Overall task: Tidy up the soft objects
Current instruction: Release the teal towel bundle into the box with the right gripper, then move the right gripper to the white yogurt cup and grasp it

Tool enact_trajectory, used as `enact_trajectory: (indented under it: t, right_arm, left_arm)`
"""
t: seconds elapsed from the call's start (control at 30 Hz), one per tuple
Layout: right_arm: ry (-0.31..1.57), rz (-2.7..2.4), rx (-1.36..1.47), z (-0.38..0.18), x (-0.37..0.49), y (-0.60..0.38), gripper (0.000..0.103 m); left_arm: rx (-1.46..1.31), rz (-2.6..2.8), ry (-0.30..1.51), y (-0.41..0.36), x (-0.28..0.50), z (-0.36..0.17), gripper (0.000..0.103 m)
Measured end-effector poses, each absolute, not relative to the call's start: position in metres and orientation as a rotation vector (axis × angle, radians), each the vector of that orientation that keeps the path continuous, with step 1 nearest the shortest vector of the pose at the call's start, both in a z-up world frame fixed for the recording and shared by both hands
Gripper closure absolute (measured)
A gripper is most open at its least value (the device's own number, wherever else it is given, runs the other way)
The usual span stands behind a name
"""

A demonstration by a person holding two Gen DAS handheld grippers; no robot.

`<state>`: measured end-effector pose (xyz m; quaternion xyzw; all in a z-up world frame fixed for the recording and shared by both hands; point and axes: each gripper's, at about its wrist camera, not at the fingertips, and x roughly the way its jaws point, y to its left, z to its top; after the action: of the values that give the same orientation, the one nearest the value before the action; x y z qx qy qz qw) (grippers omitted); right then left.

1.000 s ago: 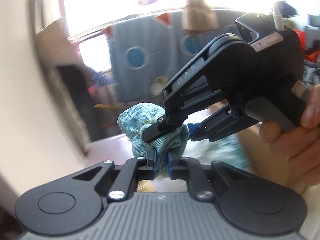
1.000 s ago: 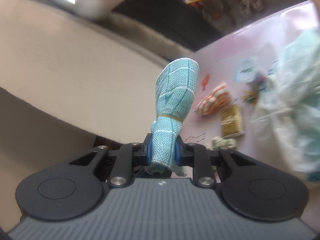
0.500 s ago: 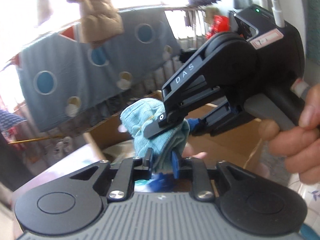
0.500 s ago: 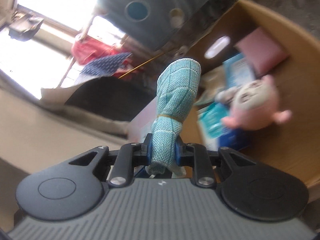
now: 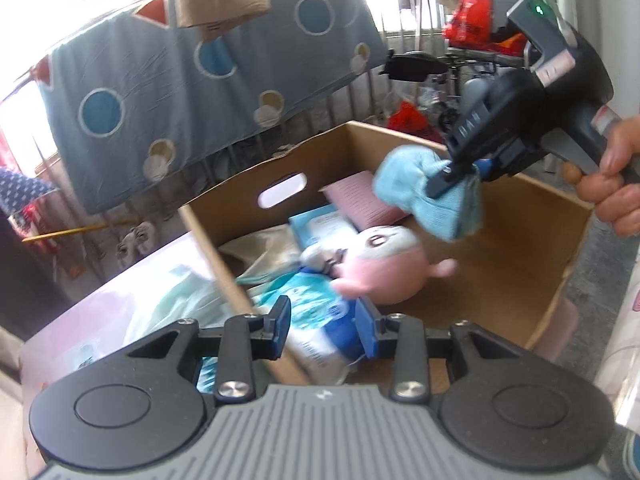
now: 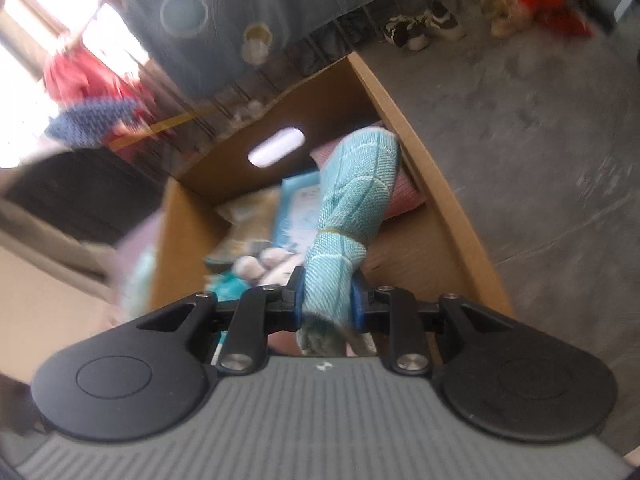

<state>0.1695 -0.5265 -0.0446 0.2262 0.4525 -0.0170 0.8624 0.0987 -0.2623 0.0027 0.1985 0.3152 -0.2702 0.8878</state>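
Observation:
A teal woven cloth roll [image 6: 356,196], tied with a rubber band, sticks up from my right gripper [image 6: 328,292], which is shut on its lower end. In the left wrist view the same cloth [image 5: 424,200] hangs in the right gripper [image 5: 452,178] above the open cardboard box [image 5: 248,188]. My left gripper [image 5: 323,316] is over the box's near left corner; its jaws are opening with nothing between them. Inside the box lie a pink plush toy [image 5: 380,268], a pink folded cloth [image 5: 356,200] and blue-and-white soft packs [image 5: 320,224].
A person's hand [image 5: 616,184] grips the right tool's handle. The box [image 6: 420,176] stands on a grey floor [image 6: 540,140] beside a pink-covered surface [image 5: 100,312]. Behind it a blue sheet with circles [image 5: 200,64] hangs over railings, with shoes [image 6: 416,28] beneath.
Both grippers swung over to the cardboard box and tilted down. The left gripper let go of the teal cloth and its jaws spread; the right gripper kept the cloth.

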Motion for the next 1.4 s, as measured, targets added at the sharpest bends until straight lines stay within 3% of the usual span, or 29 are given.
enact_trajectory:
  t: [0.1,0.3,0.5,0.63,0.73,1.17,1.4]
  right_arm:
    - [0.948,-0.094,0.349,-0.039,0.174,-0.516,0.078]
    - [0.920,-0.124,0.361,-0.024,0.161,-0.509,0.077]
    - [0.843,-0.098,0.440,0.004,0.123,-0.503,0.071]
    - [0.797,-0.010,0.560,0.015,0.098,-0.490,0.059]
    - [0.778,0.061,0.618,0.022,0.086,-0.469,0.057]
    - [0.890,0.390,0.639,0.016,0.120,-0.324,0.050]
    - [0.957,0.521,0.584,0.015,0.168,-0.244,0.049]
  left_arm:
    - [0.391,-0.530,0.667,-0.245,0.096,0.011,0.065]
    - [0.345,-0.489,0.669,-0.209,0.084,0.021,0.060]
    - [0.270,-0.441,0.673,-0.169,0.074,0.029,0.045]
    - [0.242,-0.398,0.667,-0.141,0.064,0.034,0.033]
    - [0.223,-0.356,0.667,-0.116,0.056,0.037,0.029]
    - [0.155,-0.073,0.674,0.002,0.025,0.029,0.026]
    - [0.120,-0.041,0.612,0.024,0.049,0.024,0.026]
